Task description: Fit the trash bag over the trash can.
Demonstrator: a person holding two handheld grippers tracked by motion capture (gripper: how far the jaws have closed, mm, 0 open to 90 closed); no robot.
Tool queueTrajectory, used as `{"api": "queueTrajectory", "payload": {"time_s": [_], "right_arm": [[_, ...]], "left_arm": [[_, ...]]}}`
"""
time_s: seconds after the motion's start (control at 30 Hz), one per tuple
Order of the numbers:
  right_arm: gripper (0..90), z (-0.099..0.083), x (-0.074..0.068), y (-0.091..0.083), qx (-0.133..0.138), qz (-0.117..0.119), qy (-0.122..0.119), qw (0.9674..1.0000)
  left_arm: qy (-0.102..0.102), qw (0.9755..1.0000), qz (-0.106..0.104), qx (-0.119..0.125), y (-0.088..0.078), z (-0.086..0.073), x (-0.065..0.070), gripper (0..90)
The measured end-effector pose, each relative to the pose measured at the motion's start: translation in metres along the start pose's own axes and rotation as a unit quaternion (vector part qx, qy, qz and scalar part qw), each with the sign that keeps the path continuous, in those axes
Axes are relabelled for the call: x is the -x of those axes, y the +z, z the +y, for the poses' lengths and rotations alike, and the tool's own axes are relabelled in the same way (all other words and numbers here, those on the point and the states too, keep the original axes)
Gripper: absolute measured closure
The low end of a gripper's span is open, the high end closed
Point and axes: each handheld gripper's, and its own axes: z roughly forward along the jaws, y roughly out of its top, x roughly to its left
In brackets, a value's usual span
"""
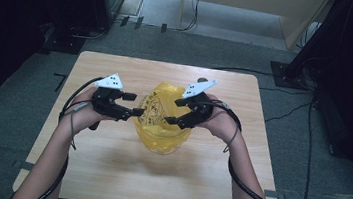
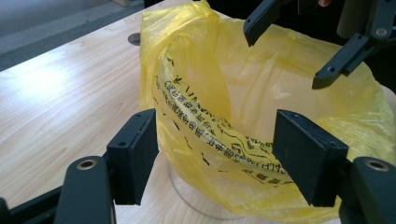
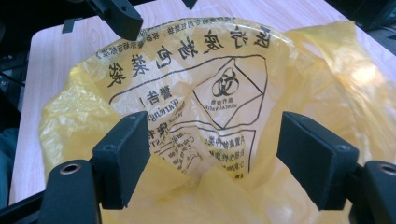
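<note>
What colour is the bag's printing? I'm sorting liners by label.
Black, on the yellow bag; clearest in the right gripper view.

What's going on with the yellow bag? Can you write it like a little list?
thing: yellow biohazard bag, lining a clear container
bag state: mouth open, film crumpled
print: black writing and a hazard symbol
surface: wooden table
left gripper: open, at the bag's left edge
right gripper: open, at the bag's right edge
</note>
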Motion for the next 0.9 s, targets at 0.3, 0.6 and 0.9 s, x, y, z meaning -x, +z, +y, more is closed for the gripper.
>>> {"api": "queueTrajectory", "payload": {"time_s": [0.3,0.6,0.9], "right_arm": [[25.6,-0.011,0.002,-0.022,0.017,-0.018,0.012,0.9996],[25.5,-0.026,0.004,-0.036,0.034,-0.027,0.025,0.9987],[25.7,-0.038,0.011,-0.05,0.046,-0.048,0.036,0.9972]], "left_arm": [[0.006,1.0,0.0,0.001,-0.006,-0.001,-0.001,30.0],[0.008,1.0,0.001,0.002,-0.009,-0.004,-0.004,30.0],[0.009,1.0,0.0,0.0,-0.011,-0.012,-0.011,30.0]]}}
